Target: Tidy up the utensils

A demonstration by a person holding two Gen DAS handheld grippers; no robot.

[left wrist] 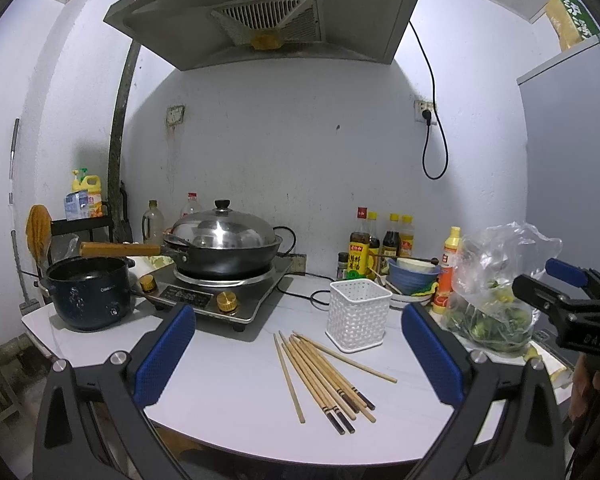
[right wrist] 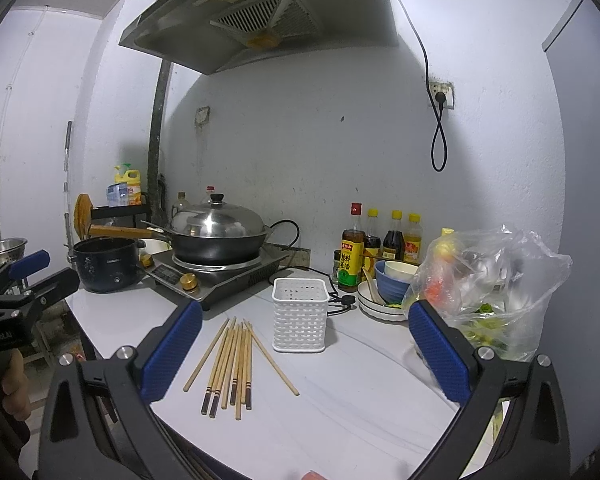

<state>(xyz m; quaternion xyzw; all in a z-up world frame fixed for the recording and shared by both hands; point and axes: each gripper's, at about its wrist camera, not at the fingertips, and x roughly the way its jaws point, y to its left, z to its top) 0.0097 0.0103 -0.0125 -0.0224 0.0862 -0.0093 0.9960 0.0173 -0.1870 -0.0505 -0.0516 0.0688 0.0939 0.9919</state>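
Note:
Several wooden chopsticks [left wrist: 324, 376] lie loose on the white counter [left wrist: 236, 384], just in front of a white perforated utensil basket [left wrist: 358, 314] that stands upright and empty. My left gripper [left wrist: 300, 356] is open and empty, held above the counter with the chopsticks between its blue pads. In the right wrist view the chopsticks [right wrist: 236, 360] lie left of the basket [right wrist: 300, 314]. My right gripper [right wrist: 306, 356] is open and empty above the counter. Each gripper shows at the edge of the other's view: the right one [left wrist: 568, 284], the left one [right wrist: 20, 276].
An induction cooker with a lidded wok [left wrist: 224, 248] and a dark pot [left wrist: 88, 292] stand at the back left. Sauce bottles [left wrist: 380, 244], stacked bowls [left wrist: 412, 280] and a plastic bag of greens [left wrist: 496, 292] crowd the back right. A black cable [left wrist: 320, 296] runs behind the basket.

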